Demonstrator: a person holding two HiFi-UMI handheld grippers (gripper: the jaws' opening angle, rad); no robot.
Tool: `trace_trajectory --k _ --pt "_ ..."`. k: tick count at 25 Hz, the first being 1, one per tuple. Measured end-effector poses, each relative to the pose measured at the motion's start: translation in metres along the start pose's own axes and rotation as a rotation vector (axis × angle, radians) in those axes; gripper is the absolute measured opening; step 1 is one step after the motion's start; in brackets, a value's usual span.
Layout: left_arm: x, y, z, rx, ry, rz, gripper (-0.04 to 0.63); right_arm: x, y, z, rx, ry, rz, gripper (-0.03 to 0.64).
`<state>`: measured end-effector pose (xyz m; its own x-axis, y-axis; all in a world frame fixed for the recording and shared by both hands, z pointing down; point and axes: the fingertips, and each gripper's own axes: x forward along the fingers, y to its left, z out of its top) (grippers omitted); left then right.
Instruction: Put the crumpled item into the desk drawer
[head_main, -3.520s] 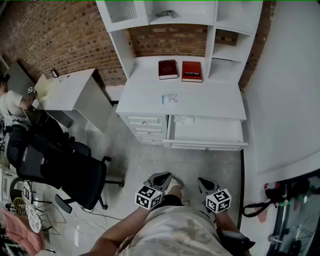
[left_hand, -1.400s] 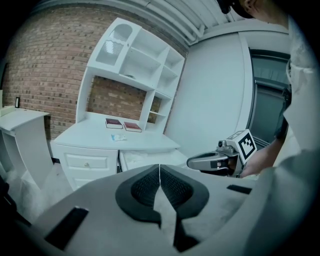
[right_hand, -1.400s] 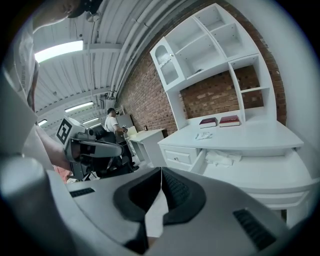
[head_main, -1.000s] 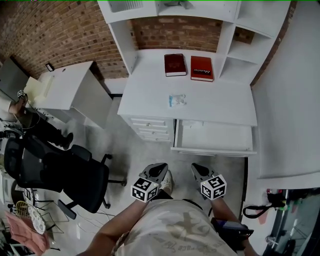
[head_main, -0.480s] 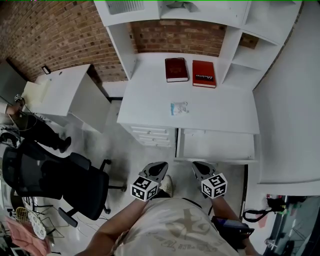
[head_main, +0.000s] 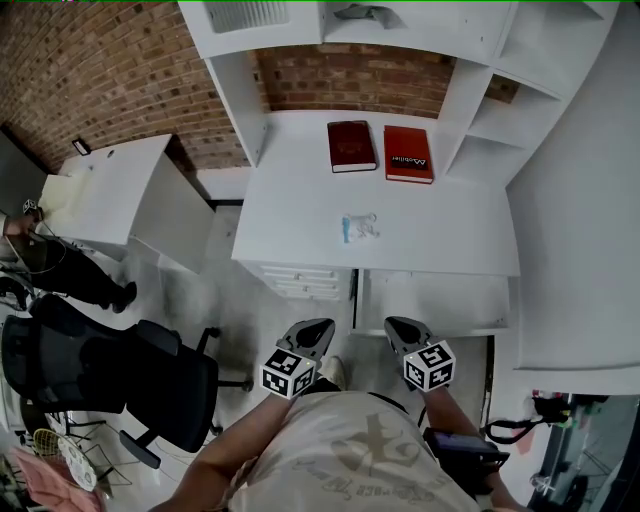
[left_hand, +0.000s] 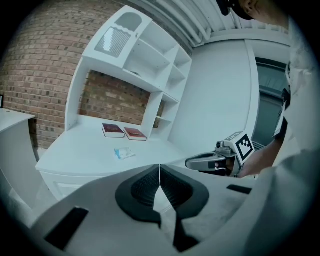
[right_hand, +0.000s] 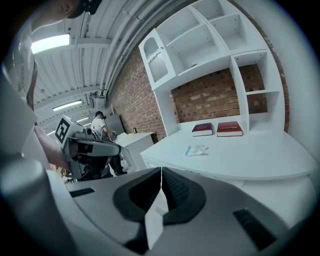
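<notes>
Step in hand: the approach, as I read it. The person stands in front of the white desk with both tools held low by the waist, and nothing has been picked up yet.

Left gripper (head_main: 320, 327): its fingers (left_hand: 150, 186) are pressed together, the pads meeting along a thin seam with nothing between them.

Right gripper (head_main: 396, 326): the same, with its fingers (right_hand: 172, 192) closed flat on each other and empty.

Crumpled item (head_main: 359, 226): a small pale, bluish wad lying loose in the middle of the surface (head_main: 290, 215). It sits in front of the two books, well apart from both grippers, with bare white all round it.

Books: a dark red book (head_main: 352, 146) and a brighter red book (head_main: 408, 153) lie side by side at the back under the shelving. Neither is in the way.

Desk drawer (head_main: 450, 302): already pulled out on the right side, below the front edge of the surface. What I can see of the inside looks bare.

Off to the side: an office chair (head_main: 110, 370) on the floor to the left, clear of the path.

Next move calls for: getting within reach, parting one gripper's fingers, lowering them around the wad and closing gently. The right gripper seems the handier one, being on the drawer's side. The wad looks light and springy, so it could skid on the smooth top.
</notes>
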<state>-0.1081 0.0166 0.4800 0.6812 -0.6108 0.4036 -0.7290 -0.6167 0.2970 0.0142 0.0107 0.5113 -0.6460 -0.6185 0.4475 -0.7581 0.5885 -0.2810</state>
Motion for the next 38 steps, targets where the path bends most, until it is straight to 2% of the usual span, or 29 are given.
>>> trace_trajectory --k 9,21,31,38 --pt "0.002 0.037 0.016 0.003 -0.016 -0.019 0.025 0.024 -0.003 0.016 0.008 -0.005 -0.053 0.023" --pt "0.001 0.051 0.026 -0.001 -0.032 -0.059 0.025 0.028 -0.006 0.025 0.030 -0.010 -0.125 0.023" --pt "-0.001 0.048 0.022 -0.008 -0.045 -0.069 0.025 0.025 0.003 0.016 0.044 -0.015 -0.132 0.023" --pt "0.005 0.052 0.031 -0.010 -0.065 -0.043 0.025 0.031 -0.003 0.023 0.025 -0.016 -0.110 0.024"
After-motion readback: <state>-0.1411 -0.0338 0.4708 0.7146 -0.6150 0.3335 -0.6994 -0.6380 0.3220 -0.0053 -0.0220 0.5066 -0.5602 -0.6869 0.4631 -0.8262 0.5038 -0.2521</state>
